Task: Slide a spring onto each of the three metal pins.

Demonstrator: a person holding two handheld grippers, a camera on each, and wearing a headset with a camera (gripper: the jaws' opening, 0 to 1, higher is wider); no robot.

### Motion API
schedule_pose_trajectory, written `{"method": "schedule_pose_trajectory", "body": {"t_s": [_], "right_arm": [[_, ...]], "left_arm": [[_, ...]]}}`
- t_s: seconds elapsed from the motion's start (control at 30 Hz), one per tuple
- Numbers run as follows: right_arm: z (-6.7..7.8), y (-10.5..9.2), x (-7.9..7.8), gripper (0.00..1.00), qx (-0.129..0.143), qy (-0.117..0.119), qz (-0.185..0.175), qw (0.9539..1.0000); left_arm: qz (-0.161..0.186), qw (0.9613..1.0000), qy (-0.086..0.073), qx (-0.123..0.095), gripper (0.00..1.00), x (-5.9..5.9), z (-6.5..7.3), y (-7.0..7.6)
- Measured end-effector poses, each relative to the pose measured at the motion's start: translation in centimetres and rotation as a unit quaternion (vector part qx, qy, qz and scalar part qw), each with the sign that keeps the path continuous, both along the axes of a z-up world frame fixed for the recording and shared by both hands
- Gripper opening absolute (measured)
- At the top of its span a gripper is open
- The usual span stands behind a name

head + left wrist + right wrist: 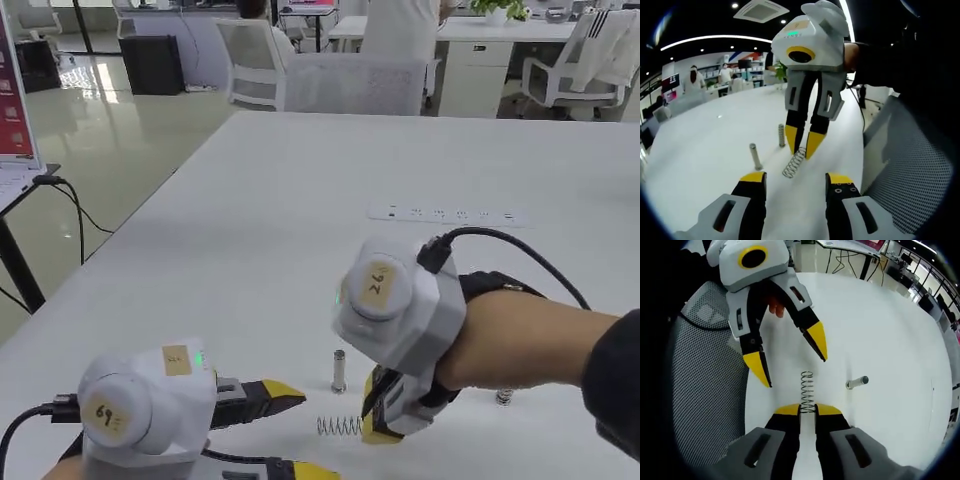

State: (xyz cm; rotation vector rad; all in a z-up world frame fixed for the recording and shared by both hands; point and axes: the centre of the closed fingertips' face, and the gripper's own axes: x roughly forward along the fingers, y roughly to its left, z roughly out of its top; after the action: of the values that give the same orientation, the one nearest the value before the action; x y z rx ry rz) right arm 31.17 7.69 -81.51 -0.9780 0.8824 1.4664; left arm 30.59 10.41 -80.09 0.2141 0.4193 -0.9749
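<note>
The white table [300, 200] carries an upright metal pin [339, 370]. Just right of the pin, the right gripper [808, 410] has its jaws narrowed onto one end of a spring [338, 427] lying nearer the person than the pin. Left of the pin, the left gripper [300, 432] has its jaws spread wide and empty.

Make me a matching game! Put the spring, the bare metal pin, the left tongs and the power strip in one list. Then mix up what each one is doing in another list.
Things:
1. spring
2. bare metal pin
3. left tongs
4. power strip

States:
A. wide open, holding nothing
B. standing upright on the table
C. lying flat, farther back on the table
D. one end pinched in the right tongs

Pairs: 1-D, 2-B, 3-A, 4-C.
</note>
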Motion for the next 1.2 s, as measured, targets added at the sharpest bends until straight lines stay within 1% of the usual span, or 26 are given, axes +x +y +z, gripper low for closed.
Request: {"method": "schedule_pose_trajectory", "body": {"t_s": [0.2, 0.3, 0.4, 0.6, 0.8, 0.93, 1.03, 1.2], "right_arm": [[1.0, -0.5, -0.5, 0.08, 0.003, -0.004, 0.005, 1.0], [1.7, -0.5, -0.9, 0.08, 0.008, -0.005, 0.01, 0.9999], [2.0, -0.3, -1.2, 0.08, 0.013, -0.004, 0.014, 0.9998], [2.6, -0.1, -1.7, 0.08, 0.017, -0.011, 0.024, 0.9995], [3.3, 0.0, -2.0, 0.08, 0.022, -0.018, 0.031, 0.9991], [3.4, -0.1, -2.2, 0.08, 0.022, -0.021, 0.035, 0.9989], [3.4, -0.2, -2.5, 0.08, 0.021, -0.022, 0.04, 0.9987], [3.7, -0.3, -2.7, 0.08, 0.023, -0.026, 0.043, 0.9985]], "left_arm": [[-0.02, 0.9998, -0.009, 0.002, 0.35, -0.3, 0.9, -0.6], [-0.029, 0.9994, -0.017, 0.005, 0.32, -0.4, 1.4, -0.8], [-0.035, 0.9991, -0.023, 0.004, 0.28, -0.4, 1.9, -1.0], [-0.053, 0.9978, -0.038, 0.008, 0.2, -0.7, 2.9, -1.4], [-0.061, 0.9972, -0.043, 0.013, 0.15, -0.9, 2.9, -1.6], [-0.068, 0.9965, -0.046, 0.014, 0.08, -1.2, 2.9, -1.8], [-0.072, 0.9961, -0.048, 0.016, 0.05, -1.4, 2.9, -2.0], [-0.077, 0.9956, -0.048, 0.021, 0.04, -1.6, 2.8, -2.1]]}}
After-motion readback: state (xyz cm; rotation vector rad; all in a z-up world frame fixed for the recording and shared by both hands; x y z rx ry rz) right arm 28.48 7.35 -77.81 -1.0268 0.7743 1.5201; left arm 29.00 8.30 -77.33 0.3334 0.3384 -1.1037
